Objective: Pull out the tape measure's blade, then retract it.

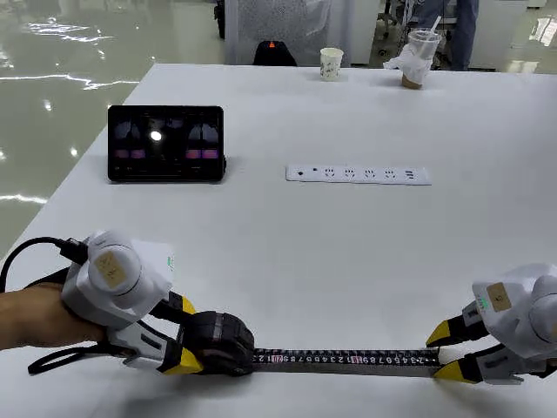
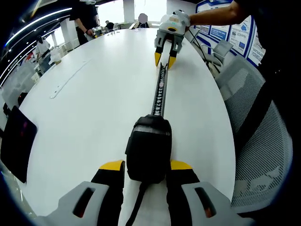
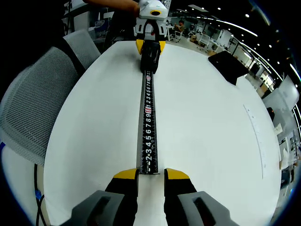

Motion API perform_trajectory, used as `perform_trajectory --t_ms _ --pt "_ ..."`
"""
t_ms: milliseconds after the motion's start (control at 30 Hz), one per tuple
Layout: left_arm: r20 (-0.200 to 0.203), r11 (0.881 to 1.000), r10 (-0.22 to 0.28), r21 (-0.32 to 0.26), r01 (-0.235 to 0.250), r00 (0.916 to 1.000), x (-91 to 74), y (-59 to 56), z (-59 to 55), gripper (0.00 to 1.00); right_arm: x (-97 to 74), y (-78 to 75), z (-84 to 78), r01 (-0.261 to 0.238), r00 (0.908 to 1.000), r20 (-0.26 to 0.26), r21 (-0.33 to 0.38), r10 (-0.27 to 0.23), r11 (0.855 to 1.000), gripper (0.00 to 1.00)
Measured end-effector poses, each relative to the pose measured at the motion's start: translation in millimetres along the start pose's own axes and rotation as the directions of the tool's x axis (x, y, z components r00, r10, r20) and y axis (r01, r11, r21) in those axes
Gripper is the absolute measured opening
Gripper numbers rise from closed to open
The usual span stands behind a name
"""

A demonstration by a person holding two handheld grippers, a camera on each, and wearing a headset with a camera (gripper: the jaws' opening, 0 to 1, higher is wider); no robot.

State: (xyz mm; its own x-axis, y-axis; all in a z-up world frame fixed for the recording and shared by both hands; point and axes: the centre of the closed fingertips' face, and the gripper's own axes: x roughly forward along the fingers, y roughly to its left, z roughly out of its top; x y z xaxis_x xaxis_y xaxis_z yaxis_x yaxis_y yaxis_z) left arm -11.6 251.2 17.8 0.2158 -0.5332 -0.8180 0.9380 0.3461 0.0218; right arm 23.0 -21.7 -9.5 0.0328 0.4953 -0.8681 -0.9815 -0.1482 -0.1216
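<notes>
White desk (image 1: 348, 244) in an open-plan office: the left gripper (image 1: 193, 333) is clamped on the black tape measure (image 1: 222, 342) near the front edge. Its blade (image 1: 348, 358) lies drawn out flat to the right gripper (image 1: 445, 353), whose yellow-tipped jaws flank the blade's end; whether they pinch it cannot be told. A tablet (image 1: 165, 142) and power strip (image 1: 359, 174) lie beyond.

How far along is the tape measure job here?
Done: the blade lies pulled out flat across the table, numbers showing. In hand: the left tool clamps the tape measure case and the right tool grips the blade's end. Left: retracting the blade into the case.
</notes>
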Motion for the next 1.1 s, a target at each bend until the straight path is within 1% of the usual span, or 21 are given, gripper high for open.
perform_trajectory --t_ms 133,200,267,333,467,533,600,633,700,767,833,900,1067,1100 --pt "0.001 1.000 0.024 -0.018 -0.024 0.9997 -4.1 2.1 -0.1 0.33 -5.1 1.2 -5.4 0.012 0.9999 -0.006 0.017 -0.012 1.000 0.23" --pt "0.005 0.999 0.037 -0.035 -0.037 0.9993 -7.5 3.8 -1.3 0.34 -8.0 2.2 -7.6 0.023 0.9997 -0.008 0.024 -0.023 0.999 0.25" --pt "0.009 0.997 0.052 -0.058 -0.051 0.9986 -11.9 4.7 -2.3 0.38 -11.4 3.6 -8.1 0.036 0.9994 -0.004 0.039 -0.036 0.999 0.28" --pt "0.011 0.996 0.063 -0.068 -0.062 0.9980 -15.9 4.0 -4.1 0.42 -13.7 4.3 -10.9 0.047 0.9989 -0.003 0.055 -0.047 0.997 0.29" --pt "0.018 0.991 0.085 -0.104 -0.082 0.9963 -22.7 0.9 -8.3 0.50 -17.8 8.3 -11.3 0.069 0.9976 -0.001 0.083 -0.069 0.994 0.35" --pt "0.023 0.987 0.099 -0.131 -0.096 0.9948 -26.0 -1.7 -10.6 0.54 -20.4 11.5 -11.7 0.076 0.9971 0.000 0.101 -0.077 0.992 0.37" --pt "0.027 0.982 0.110 -0.158 -0.104 0.9936 -28.9 -5.3 -13.0 0.59 -23.0 13.4 -12.8 0.087 0.9961 0.001 0.131 -0.088 0.988 0.41" --pt "0.029 0.980 0.114 -0.165 -0.108 0.9930 -30.2 -6.8 -13.8 0.61 -24.4 14.7 -12.5 0.089 0.9959 0.007 0.130 -0.090 0.987 0.42" --pt "0.035 0.976 0.124 -0.184 -0.116 0.9916 -33.1 -10.7 -15.7 0.63 -28.0 17.4 -11.8 0.099 0.9947 0.010 0.149 -0.102 0.984 0.44" --pt "0.041 0.970 0.129 -0.214 -0.118 0.9907 -35.3 -15.1 -16.7 0.65 -29.9 20.4 -12.5 0.106 0.9938 0.011 0.195 -0.110 0.975 0.50" --pt "0.047 0.965 0.136 -0.231 -0.122 0.9895 -37.5 -19.3 -16.9 0.68 -31.6 24.4 -11.6 0.110 0.9932 0.014 0.206 -0.115 0.972 0.53" --pt "0.048 0.962 0.142 -0.242 -0.126 0.9888 -39.3 -22.3 -17.6 0.70 -32.8 27.2 -11.8 0.116 0.9924 0.016 0.214 -0.122 0.970 0.55" --pt "0.074 0.945 0.173 -0.293 -0.144 0.9822 -45.4 -29.8 -14.3 0.76 -36.0 36.6 -9.0 0.128 0.9899 0.025 0.266 -0.140 0.955 0.62" --pt "0.077 0.941 0.184 -0.303 -0.153 0.9798 -46.9 -31.5 -13.6 0.77 -37.0 38.3 -8.5 0.133 0.9889 0.028 0.281 -0.146 0.951 0.63"
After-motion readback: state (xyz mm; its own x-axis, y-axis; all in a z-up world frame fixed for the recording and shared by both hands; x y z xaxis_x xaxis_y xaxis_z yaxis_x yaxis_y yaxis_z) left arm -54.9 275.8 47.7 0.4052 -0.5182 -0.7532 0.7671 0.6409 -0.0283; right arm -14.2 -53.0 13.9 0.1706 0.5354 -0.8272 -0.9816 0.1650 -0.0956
